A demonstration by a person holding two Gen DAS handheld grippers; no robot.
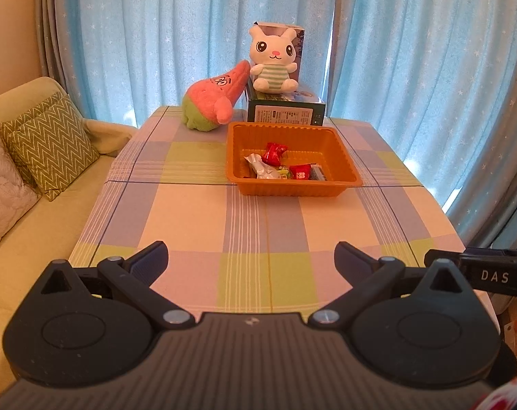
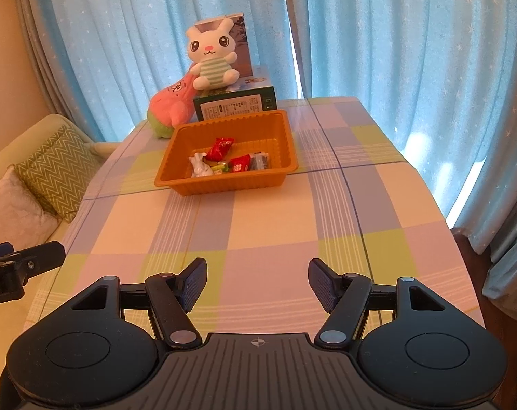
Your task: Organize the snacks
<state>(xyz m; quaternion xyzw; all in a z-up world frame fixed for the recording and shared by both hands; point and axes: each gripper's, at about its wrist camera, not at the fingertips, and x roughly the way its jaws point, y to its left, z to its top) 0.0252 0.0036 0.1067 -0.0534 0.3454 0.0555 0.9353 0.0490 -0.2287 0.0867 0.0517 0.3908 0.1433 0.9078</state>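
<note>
The orange tray's (image 1: 294, 189) near wall hides the lower edges of the wrapped snacks (image 1: 285, 167) at 6 o'clock inside it, and their printing is too small to read. The white rabbit plush (image 1: 274, 58) covers most of the upright carton (image 1: 299, 39) behind it. The label text on the green box (image 2: 234, 107) cannot be read. The pink starfish plush (image 2: 171, 106) is partly hidden behind the tray's far left corner in the right wrist view. At 3 o'clock in the left wrist view, the other gripper (image 1: 480, 270) is cut off by the edge, its jaws out of sight. The sofa (image 1: 46, 212) runs off the frame at 9 o'clock.
</note>
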